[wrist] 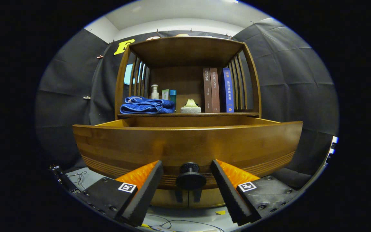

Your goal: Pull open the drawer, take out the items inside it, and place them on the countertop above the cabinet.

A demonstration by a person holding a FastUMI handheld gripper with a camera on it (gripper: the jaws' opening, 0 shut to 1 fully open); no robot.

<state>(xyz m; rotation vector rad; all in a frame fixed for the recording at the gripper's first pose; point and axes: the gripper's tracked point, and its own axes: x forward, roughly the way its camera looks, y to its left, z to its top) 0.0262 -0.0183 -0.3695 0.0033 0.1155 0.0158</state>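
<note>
The gripper [187, 175] is spread wide, its 2 fingers flanking the round dark knob [190, 177] without touching it, gripping nothing. That knob sits low on the front panel of the wooden drawer [185, 145], which stands pulled out from the cabinet, its inside hidden behind the panel. Beyond it, on the countertop [188, 114] under a slatted shelf, lie a folded blue towel [147, 105], a pump bottle [154, 91], a small green box [165, 94], a pale sponge-like block [191, 107] and 3 upright books [217, 90].
</note>
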